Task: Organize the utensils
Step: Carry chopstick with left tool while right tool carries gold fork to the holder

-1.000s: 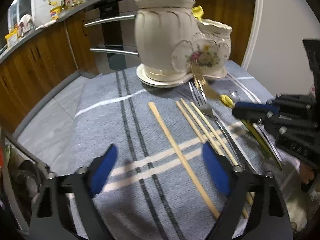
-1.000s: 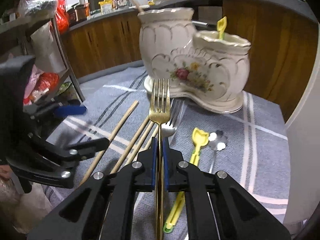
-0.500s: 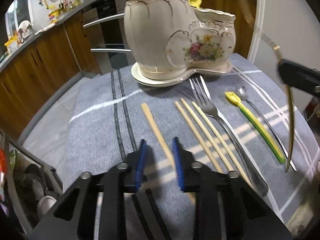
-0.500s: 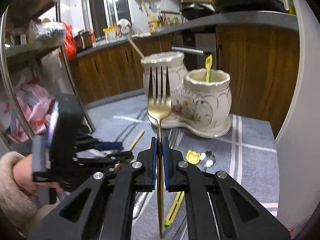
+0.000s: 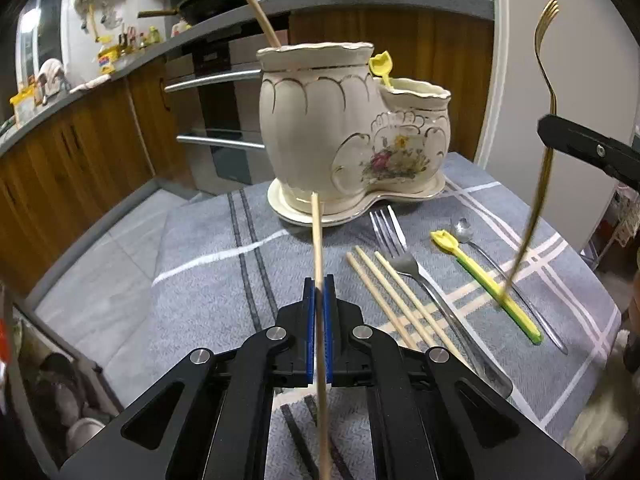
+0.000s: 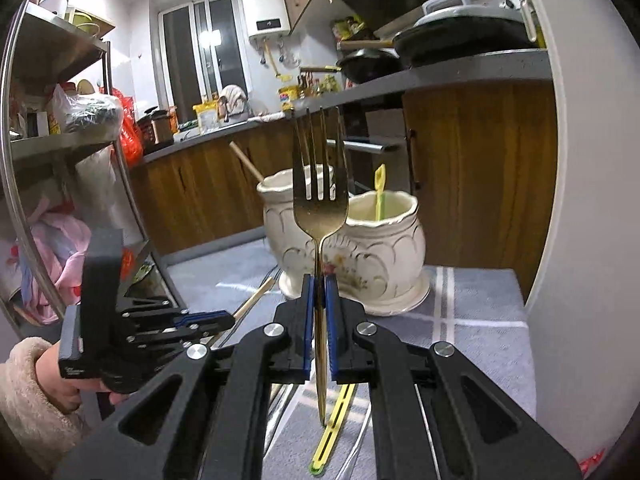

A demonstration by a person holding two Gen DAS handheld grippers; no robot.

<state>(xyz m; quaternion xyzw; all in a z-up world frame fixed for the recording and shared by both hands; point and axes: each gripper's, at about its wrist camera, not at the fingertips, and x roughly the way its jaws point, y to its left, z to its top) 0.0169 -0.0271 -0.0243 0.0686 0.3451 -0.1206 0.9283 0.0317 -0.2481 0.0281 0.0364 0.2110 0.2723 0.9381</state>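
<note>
My left gripper [image 5: 318, 284] is shut on a wooden chopstick [image 5: 317, 240] and holds it up, tip toward the cream two-pot ceramic holder [image 5: 320, 128]. My right gripper [image 6: 319, 284] is shut on a gold fork [image 6: 319, 200], tines up, in front of the holder [image 6: 380, 248]; fork and gripper also show at the right of the left wrist view [image 5: 546, 80]. The tall pot holds one chopstick [image 5: 258, 10], the low pot a yellow spoon [image 5: 382, 66]. On the cloth lie three chopsticks [image 5: 390, 304], a steel fork [image 5: 416, 276], a yellow-green spoon [image 5: 484, 280] and a steel spoon [image 5: 492, 264].
The grey striped tablecloth [image 5: 200, 280] covers a small table. A white wall [image 5: 580, 60] is close on the right. Wooden kitchen cabinets [image 5: 80, 152] and an oven stand behind. A metal shelf rack [image 6: 60, 140] stands to the left of the table.
My left gripper closed on the lone chopstick and lifted it off the cloth. My right gripper rose with the gold fork, now held high and upright.
</note>
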